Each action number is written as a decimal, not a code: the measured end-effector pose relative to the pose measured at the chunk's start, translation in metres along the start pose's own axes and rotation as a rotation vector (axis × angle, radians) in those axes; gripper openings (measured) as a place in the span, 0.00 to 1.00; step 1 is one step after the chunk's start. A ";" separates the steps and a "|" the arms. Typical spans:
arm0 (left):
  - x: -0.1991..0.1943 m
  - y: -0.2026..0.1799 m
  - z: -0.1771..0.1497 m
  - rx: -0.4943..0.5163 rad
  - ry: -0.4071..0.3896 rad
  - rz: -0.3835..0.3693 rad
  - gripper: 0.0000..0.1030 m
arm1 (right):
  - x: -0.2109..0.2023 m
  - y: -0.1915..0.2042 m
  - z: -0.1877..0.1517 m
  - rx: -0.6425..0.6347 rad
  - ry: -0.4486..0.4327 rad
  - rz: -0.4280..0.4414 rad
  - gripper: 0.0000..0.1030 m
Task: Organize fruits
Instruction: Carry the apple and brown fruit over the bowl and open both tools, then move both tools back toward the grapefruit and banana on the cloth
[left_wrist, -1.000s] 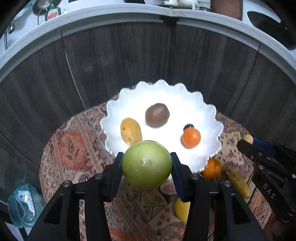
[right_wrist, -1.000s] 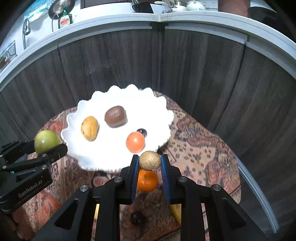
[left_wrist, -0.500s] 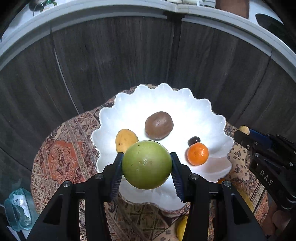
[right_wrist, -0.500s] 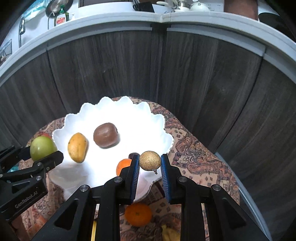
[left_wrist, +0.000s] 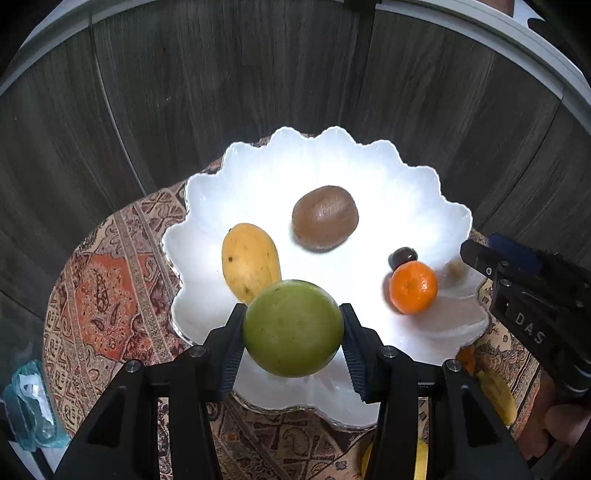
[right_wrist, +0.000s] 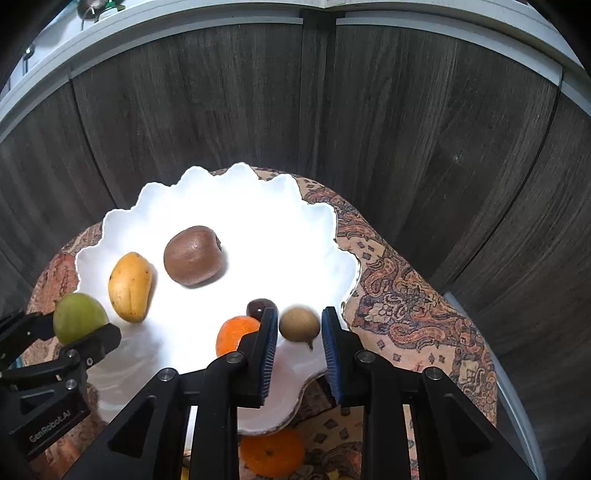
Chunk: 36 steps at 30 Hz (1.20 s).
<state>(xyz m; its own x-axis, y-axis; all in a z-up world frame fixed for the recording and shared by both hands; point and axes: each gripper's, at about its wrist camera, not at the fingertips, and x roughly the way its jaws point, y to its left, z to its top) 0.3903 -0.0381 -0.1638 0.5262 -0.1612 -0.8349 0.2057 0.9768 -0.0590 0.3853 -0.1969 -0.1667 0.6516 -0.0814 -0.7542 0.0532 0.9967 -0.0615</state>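
Held green fruit (left_wrist: 292, 328) clamped in left gripper (left_wrist: 292, 332) over bowl's (left_wrist: 258, 162) near rim, likely for setting down beside mango (left_wrist: 250, 261). Right gripper (right_wrist: 299, 332) just opened around small brown fruit (right_wrist: 299, 325), pads apart from it, apparently dropping it at bowl's right edge near tangerine (right_wrist: 236, 334).

Your left tool (left_wrist: 291, 332) is clamped tight and angled down; your right tool (right_wrist: 299, 328) just opened its jaws.

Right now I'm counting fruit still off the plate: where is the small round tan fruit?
Right wrist view: the small round tan fruit sits between the right claw's just-opened pads, over the scalloped white plate's right edge.
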 end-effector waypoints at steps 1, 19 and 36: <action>0.000 0.000 0.000 -0.003 -0.002 0.000 0.50 | -0.002 0.000 0.000 0.003 -0.009 -0.010 0.50; -0.050 -0.009 0.001 -0.002 -0.140 0.062 0.95 | -0.058 -0.014 0.001 0.066 -0.119 -0.112 0.83; -0.100 -0.029 -0.018 0.024 -0.199 0.053 1.00 | -0.112 -0.028 -0.023 0.101 -0.164 -0.127 0.84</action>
<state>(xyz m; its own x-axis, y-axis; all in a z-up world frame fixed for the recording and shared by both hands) 0.3171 -0.0475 -0.0881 0.6892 -0.1370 -0.7115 0.1920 0.9814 -0.0031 0.2932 -0.2161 -0.0958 0.7484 -0.2129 -0.6281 0.2127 0.9741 -0.0768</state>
